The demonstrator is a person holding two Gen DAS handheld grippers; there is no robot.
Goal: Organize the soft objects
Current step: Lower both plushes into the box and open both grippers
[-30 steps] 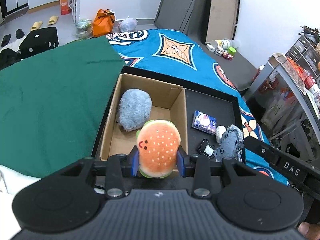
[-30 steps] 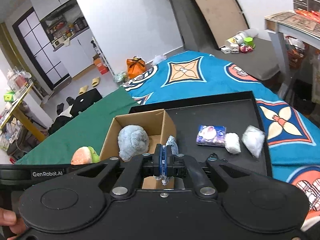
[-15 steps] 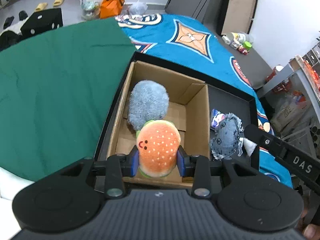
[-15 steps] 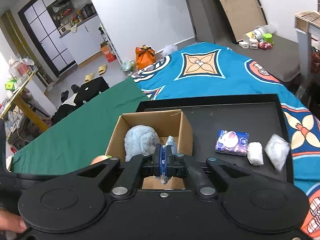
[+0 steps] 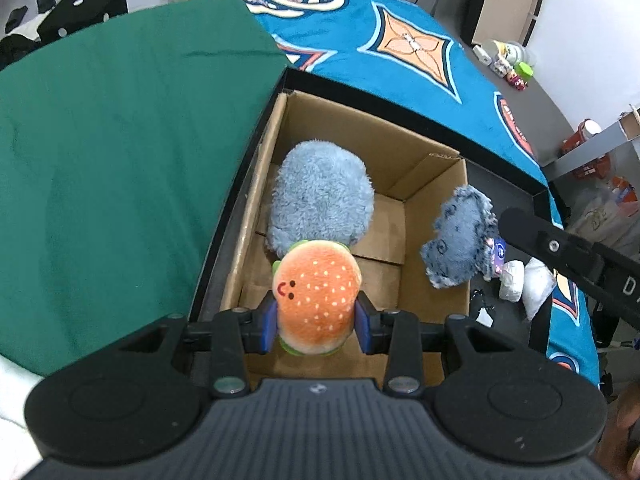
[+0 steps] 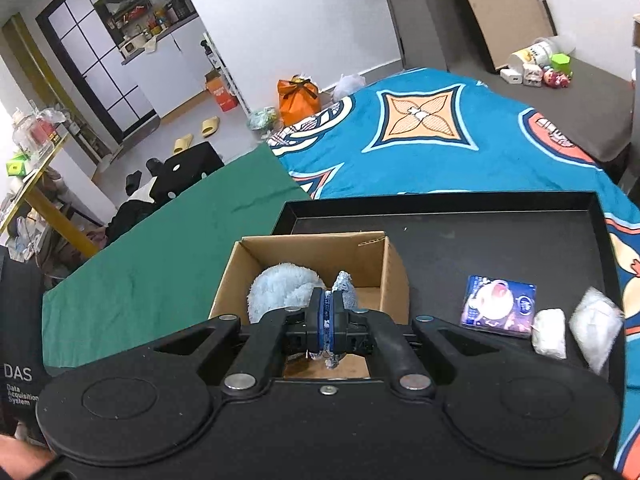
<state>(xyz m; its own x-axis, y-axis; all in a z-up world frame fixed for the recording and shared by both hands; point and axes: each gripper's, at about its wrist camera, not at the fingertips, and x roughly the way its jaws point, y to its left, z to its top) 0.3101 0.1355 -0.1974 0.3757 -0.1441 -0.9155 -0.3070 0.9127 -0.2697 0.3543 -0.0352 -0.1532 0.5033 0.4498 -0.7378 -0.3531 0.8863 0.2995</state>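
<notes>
My left gripper [image 5: 316, 327] is shut on an orange burger plush [image 5: 316, 292] with a smiling face, held over the near part of an open cardboard box [image 5: 436, 216]. A fluffy light-blue plush [image 5: 320, 196] lies inside the box, also seen as the light-blue plush [image 6: 280, 288] in the right wrist view. My right gripper [image 6: 328, 316] is shut on a grey-blue patterned soft toy [image 6: 346, 286]; that toy [image 5: 460, 236] hangs over the box's right wall. The box [image 6: 394, 276] stands in a black tray [image 6: 500, 232].
On the tray lie a small printed packet [image 6: 498, 306] and two white wrapped bundles [image 6: 550, 332]. The tray rests on a blue patterned cover [image 6: 440, 140] next to a green cloth [image 5: 100, 140]. A person's hand shows at the right wrist view's lower left corner.
Both grippers have moved toward the box with their toys. The burger plush now hangs lower over the box's inside, and the grey-blue toy has come from above the tray to the box's right wall.
</notes>
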